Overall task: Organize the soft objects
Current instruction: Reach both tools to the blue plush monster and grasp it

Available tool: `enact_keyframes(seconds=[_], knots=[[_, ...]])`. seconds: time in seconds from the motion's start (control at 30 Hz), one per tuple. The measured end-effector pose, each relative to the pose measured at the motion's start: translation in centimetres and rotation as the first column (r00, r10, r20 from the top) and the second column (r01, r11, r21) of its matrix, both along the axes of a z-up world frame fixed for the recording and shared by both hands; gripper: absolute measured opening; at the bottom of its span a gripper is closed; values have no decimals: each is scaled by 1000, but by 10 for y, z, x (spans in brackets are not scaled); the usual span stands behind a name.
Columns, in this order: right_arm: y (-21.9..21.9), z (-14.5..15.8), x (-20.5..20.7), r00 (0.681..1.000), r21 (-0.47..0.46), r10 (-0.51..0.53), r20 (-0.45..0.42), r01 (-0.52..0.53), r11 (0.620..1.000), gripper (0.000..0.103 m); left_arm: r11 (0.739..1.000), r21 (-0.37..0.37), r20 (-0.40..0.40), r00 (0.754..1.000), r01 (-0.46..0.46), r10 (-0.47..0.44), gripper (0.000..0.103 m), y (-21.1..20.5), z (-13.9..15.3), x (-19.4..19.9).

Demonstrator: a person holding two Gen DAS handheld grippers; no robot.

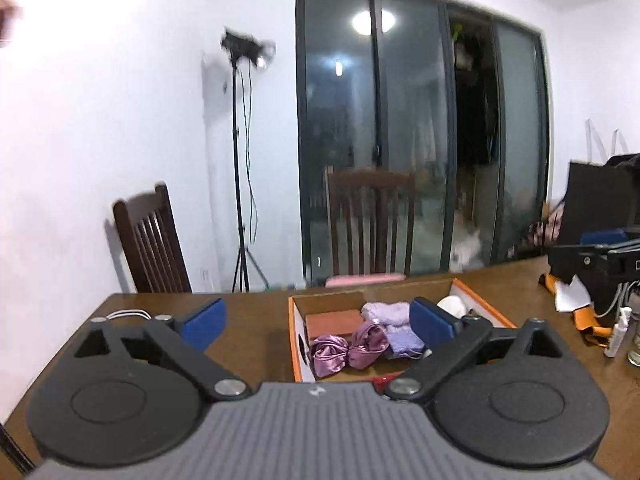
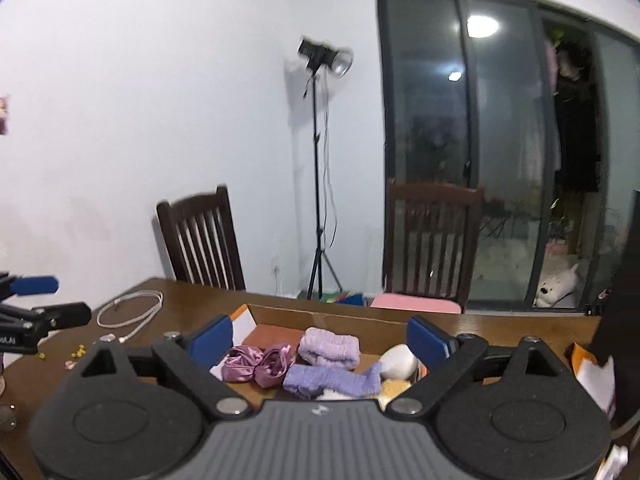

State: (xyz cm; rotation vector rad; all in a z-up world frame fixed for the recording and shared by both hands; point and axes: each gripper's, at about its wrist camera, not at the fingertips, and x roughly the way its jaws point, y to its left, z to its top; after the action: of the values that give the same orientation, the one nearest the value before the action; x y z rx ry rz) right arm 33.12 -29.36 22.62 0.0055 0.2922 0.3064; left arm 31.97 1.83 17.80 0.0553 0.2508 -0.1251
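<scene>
An open cardboard box (image 1: 298, 332) with an orange rim stands on the wooden table; it also shows in the right wrist view (image 2: 312, 318). Inside lie a pink satin scrunchie (image 1: 348, 348) (image 2: 258, 364), purple terry cloths (image 1: 390, 314) (image 2: 330, 346) (image 2: 332, 380) and a white soft object (image 1: 450, 304) (image 2: 398, 360). My left gripper (image 1: 316, 320) is open and empty, above the box's near side. My right gripper (image 2: 320, 338) is open and empty over the box. The left gripper shows at the left edge of the right wrist view (image 2: 32, 300).
A white cable (image 2: 128, 312) lies on the table (image 1: 248, 332) left of the box. Black equipment (image 1: 592, 268), a small bottle (image 1: 618, 332) and orange paper (image 1: 580, 312) sit at the right. Two wooden chairs (image 1: 368, 220) (image 1: 152, 244) and a light stand (image 1: 240, 160) stand behind the table.
</scene>
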Motion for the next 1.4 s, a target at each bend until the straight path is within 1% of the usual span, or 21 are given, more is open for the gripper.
enact_keyframes(seconds=[0.03,0.07,0.17,0.27,0.33,0.4,0.47,0.57,0.73,0.8,0.87,0.9,0.93,0.97,1.0,1.03,1.07,1.13,1.23,1.33,1.4], knots=[[-1,-10,-18,1000,26,-1,28,0,1000,97,1000,-11,26,1000,3,-2,102,1,-8,-17],[-1,-22,-37,999,46,8,53,-11,999,103,1000,-22,37,999,2,-1,103,0,-17,-33],[8,-57,-81,996,45,11,85,-15,999,103,998,-64,40,999,7,-4,103,1,-47,-80],[20,-91,-120,997,21,17,80,-19,1000,103,996,-93,11,1000,0,1,103,3,-73,-118],[25,-112,-143,998,22,39,53,-41,999,103,996,-89,-20,1000,-6,4,103,7,-91,-140],[25,-128,-160,998,65,63,7,-63,996,103,997,-77,-50,999,-17,14,103,12,-102,-152],[27,-137,-164,995,84,86,-40,-82,993,103,998,-63,-82,996,-26,21,103,18,-107,-157],[38,-141,-162,996,46,77,-36,-75,996,103,996,-60,-80,995,-60,55,103,23,-109,-156],[47,-146,-150,994,86,87,-71,-80,993,101,994,-97,-100,994,-58,48,103,35,-112,-133],[50,-149,-141,989,88,109,-100,-100,991,94,991,-117,-100,994,-63,52,103,39,-114,-118],[57,-152,-124,979,99,146,-143,-133,986,79,989,-132,-110,993,-65,50,102,45,-114,-96],[60,-153,-115,975,109,159,-152,-143,984,76,989,-135,-114,992,-62,46,101,49,-113,-82],[65,-153,-107,973,114,170,-157,-153,982,72,989,-142,-117,993,-47,30,95,53,-113,-66],[71,-153,-98,971,115,180,-160,-163,980,68,987,-159,-129,992,-29,8,86,58,-114,-49],[79,-152,-85,967,119,196,-161,-178,977,65,982,-187,-159,987,-16,-14,80,64,-115,-29],[86,-151,-75,963,125,215,-162,-196,973,58,975,-220,-201,979,-1,-44,71,69,-117,-6],[96,-149,-61,956,135,241,-168,-220,966,54,967,-253,-242,968,10,-73,64,75,-121,15],[114,-149,-33,940,154,286,-187,-259,953,53,951,-309,-301,947,14,-112,62,83,-129,50],[145,-155,11,910,168,334,-246,-299,939,53,929,-370,-352,926,-4,-137,62,94,-144,88],[171,-163,47,903,126,313,-293,-288,949,54,918,-396,-392,906,-7,-162,60,97,-159,104],[183,-168,62,889,110,313,-335,-294,950,54,902,-433,-390,900,7,-194,57,103,-168,105]])
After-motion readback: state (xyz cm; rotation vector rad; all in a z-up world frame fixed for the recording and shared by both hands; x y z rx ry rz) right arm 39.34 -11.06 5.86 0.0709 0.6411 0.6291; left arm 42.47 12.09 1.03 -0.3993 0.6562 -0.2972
